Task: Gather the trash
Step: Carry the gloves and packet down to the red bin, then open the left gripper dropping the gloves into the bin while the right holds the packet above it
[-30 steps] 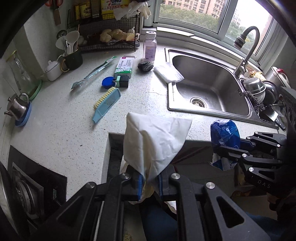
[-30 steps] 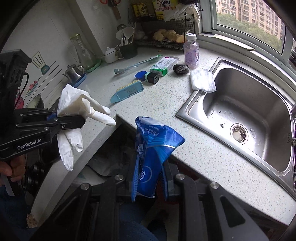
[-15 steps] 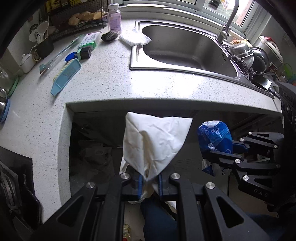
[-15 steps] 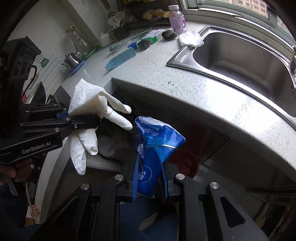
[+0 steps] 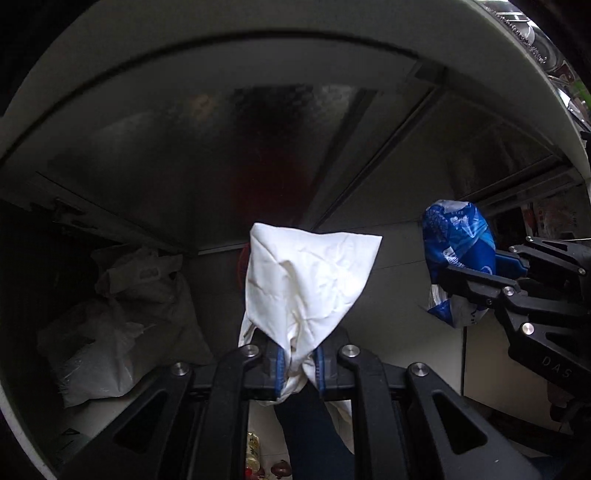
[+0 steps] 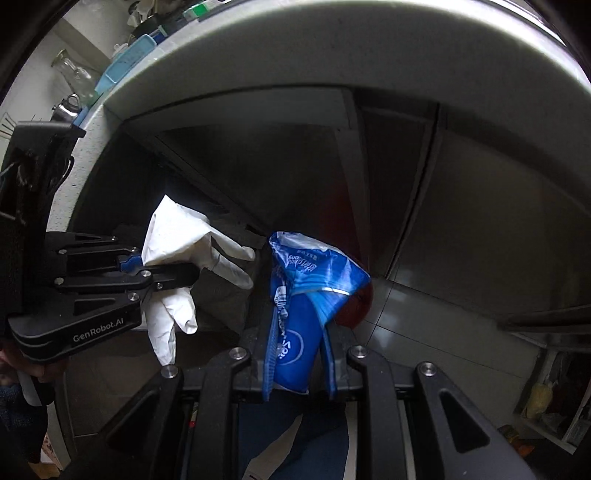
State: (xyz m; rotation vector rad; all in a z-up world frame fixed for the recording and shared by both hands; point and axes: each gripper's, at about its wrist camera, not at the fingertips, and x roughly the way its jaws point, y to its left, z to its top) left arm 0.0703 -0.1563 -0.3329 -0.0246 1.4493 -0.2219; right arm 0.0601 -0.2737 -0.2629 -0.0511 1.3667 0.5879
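Left wrist view
Left gripper (image 5: 298, 363): clenching white glove (image 5: 310, 280), centre near, under the counter edge (image 5: 258, 33).
Glove handling: seeming light, limp, thin; pinching by bunched cuff, likely clinging on release.

Right wrist view
Right gripper (image 6: 297, 363): grasping blue wrapper (image 6: 299, 328) by lower end.
Wrapper handling: seeming light, crinkly, slippery; looking prone to sliding out.

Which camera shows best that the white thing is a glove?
The right wrist view. There the white glove hangs sideways from the left gripper, so its fingers show. The left wrist view shows only a crumpled white bunch pinched between the pads.
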